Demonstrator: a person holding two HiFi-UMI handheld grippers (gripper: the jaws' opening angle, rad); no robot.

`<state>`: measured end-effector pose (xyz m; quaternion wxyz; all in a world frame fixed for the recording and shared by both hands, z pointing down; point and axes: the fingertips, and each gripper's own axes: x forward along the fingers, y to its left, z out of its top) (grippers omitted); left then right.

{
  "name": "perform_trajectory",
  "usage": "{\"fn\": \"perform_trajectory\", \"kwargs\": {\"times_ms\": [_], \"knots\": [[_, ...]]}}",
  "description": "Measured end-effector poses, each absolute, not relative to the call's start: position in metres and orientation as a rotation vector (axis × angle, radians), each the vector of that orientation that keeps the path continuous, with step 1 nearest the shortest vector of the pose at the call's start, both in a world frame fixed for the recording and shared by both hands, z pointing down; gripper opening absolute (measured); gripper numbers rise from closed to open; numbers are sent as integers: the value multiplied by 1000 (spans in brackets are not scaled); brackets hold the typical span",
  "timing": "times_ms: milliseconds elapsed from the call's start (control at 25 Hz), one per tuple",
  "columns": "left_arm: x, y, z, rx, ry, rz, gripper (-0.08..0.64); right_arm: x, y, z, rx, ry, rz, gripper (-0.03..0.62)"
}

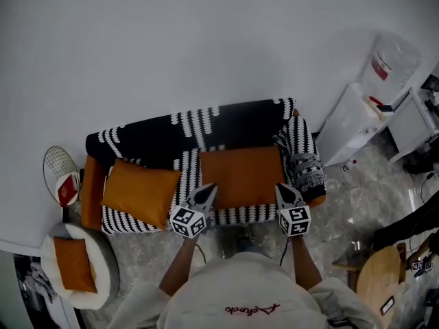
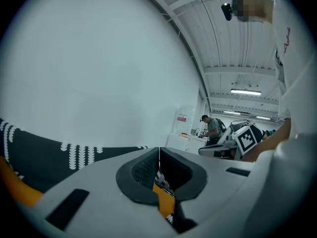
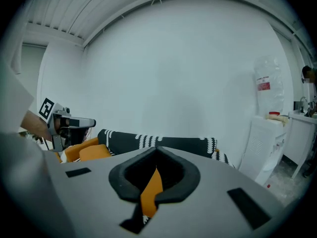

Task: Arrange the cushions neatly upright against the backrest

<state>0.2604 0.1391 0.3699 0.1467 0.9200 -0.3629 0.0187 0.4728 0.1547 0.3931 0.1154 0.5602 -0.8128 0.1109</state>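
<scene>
With the fingers of the left gripper (image 1: 208, 188) and right gripper (image 1: 282, 186) shut on nothing, they should be opened before the orange cushion (image 1: 140, 192), slumped on the left seat of the sofa (image 1: 240, 215) with its long axis left-to-right and slightly skewed, is gripped at its far edge and stood against the backrest (image 1: 206, 130).

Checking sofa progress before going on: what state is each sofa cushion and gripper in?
Left orange cushion: lying flat on seat, askew.
Middle orange cushion: flat on seat.
Patterned cushion: slumped at right armrest.
Left gripper: shut, empty.
Right gripper: shut, empty.
</scene>
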Motion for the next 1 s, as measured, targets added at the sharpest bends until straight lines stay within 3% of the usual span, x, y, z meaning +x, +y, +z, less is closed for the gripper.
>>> {"fn": "perform_trajectory", "kwargs": {"times_ms": [440, 1000], "knots": [[292, 47, 380, 2615, -1075, 98, 29, 510, 46, 403, 1602, -2389, 354, 28], [263, 14, 437, 2475, -1064, 230, 29, 515, 8, 450, 1572, -2295, 498, 28]]}}
